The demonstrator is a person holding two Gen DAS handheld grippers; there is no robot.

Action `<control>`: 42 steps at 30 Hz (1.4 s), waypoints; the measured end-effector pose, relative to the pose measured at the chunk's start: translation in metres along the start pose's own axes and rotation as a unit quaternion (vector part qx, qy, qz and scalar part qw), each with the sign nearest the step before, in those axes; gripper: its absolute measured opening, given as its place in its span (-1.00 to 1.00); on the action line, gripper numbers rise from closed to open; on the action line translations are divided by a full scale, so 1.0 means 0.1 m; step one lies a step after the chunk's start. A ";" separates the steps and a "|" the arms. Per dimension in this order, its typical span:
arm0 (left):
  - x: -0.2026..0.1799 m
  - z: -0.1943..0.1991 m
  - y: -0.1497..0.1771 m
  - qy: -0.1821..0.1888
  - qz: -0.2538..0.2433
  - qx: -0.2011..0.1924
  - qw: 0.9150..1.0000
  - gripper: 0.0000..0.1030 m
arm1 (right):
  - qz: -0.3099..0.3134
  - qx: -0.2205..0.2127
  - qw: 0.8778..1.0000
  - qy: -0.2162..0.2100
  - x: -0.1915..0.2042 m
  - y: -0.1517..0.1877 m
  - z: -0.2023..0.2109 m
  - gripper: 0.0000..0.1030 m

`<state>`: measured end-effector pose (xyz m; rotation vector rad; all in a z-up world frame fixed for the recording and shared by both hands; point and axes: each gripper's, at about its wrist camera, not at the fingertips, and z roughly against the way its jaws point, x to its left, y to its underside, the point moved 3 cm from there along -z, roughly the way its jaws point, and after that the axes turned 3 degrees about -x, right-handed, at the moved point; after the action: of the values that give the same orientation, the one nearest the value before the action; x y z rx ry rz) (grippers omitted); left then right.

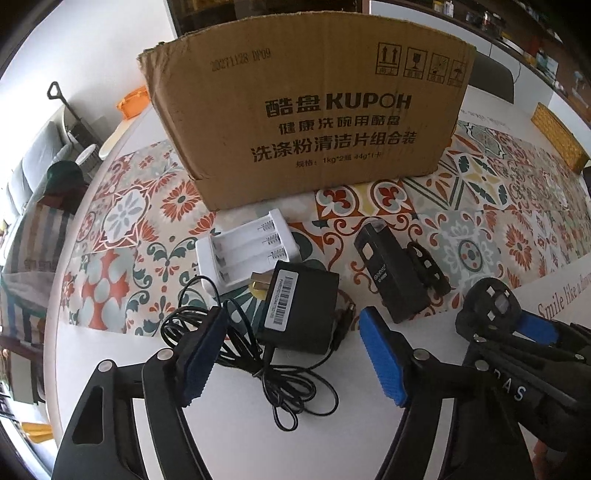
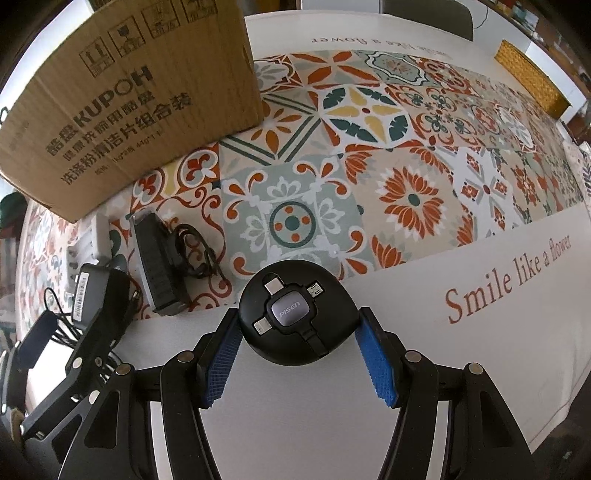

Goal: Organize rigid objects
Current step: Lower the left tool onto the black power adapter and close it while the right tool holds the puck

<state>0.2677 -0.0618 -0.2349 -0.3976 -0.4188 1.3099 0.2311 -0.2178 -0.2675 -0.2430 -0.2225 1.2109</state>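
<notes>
Round black cable reel [image 2: 299, 325], grey PISEN hub, clamped in right claw [image 2: 301, 354]

This looked like a home, probably a living and dining room. A white table [image 1: 236, 424] carried a tile-patterned cloth [image 2: 406, 177] printed with "Smile like a flower", and a reused dishwasher-detergent carton [image 1: 310, 122] stood on it. At the left edge of the left wrist view sat a grey sofa [image 1: 33, 166]. Cluttered shelves [image 1: 517, 33] ran along the far wall, and a yellow woven basket [image 2: 528, 77] rested near the table's end.
</notes>
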 end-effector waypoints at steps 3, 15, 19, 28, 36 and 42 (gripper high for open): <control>0.01 -0.02 -0.01 0.000 -0.002 -0.002 1.000 0.40 | -0.003 0.002 1.000 0.001 -0.02 -0.02 -0.05 0.21; -0.03 -0.15 0.01 -0.006 -0.023 -0.006 1.000 0.16 | 0.005 0.000 1.000 0.006 0.15 -0.01 -0.05 0.21; -0.04 -0.16 0.01 -0.005 -0.026 -0.021 0.999 0.02 | 0.007 -0.001 1.000 0.006 0.14 -0.02 -0.09 0.21; -0.02 -0.06 0.06 0.013 -0.009 -0.042 0.999 -0.13 | 0.015 -0.008 1.000 -0.010 0.21 0.01 -0.12 0.21; -0.01 0.13 0.14 0.018 0.000 -0.050 0.999 -0.14 | 0.018 -0.017 1.000 -0.020 0.19 0.14 0.07 0.21; -0.07 0.12 0.23 0.020 -0.007 -0.037 0.999 -0.15 | 0.021 -0.018 0.999 -0.017 0.15 0.26 0.17 0.21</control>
<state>0.2411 -0.0628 -0.2371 -0.4816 -0.4362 1.2723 0.2083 -0.1941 -0.2588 -0.2603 -0.2707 1.2534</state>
